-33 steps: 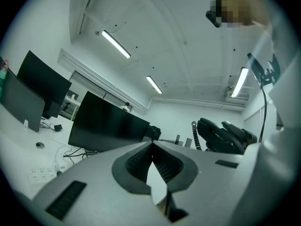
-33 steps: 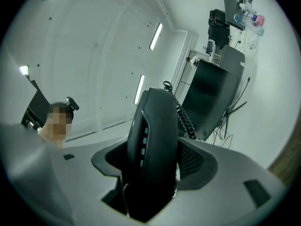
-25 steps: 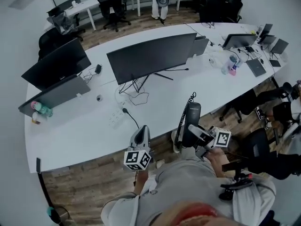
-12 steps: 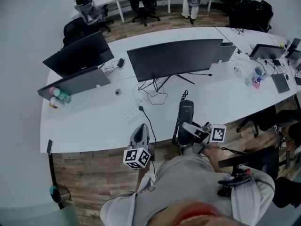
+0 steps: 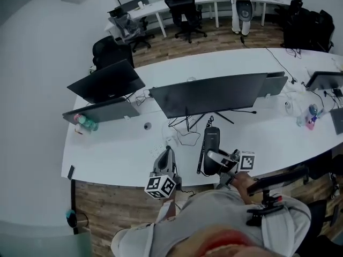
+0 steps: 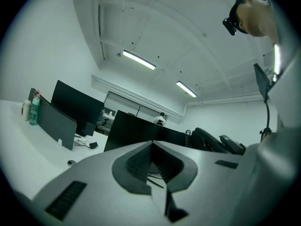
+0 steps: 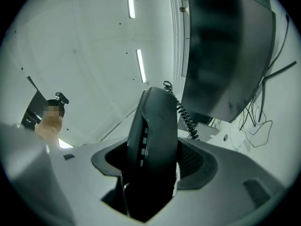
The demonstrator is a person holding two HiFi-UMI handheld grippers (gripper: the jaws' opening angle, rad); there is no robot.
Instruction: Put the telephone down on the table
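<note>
Grey and matte, the left gripper (image 5: 168,151) has its jaws pressed together on nothing. Beside it the right gripper (image 5: 218,160) pinches the telephone (image 5: 211,142), smooth black plastic with a coiled cord (image 5: 202,153) along its left side, over the white table's (image 5: 112,154) near edge. Its long curved body points away from the person toward the wide dark monitor (image 5: 214,94).

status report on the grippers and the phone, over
Left gripper shut, empty. Right gripper shut on black corded telephone, over white table near front edge. Loose cables just beside.
</note>
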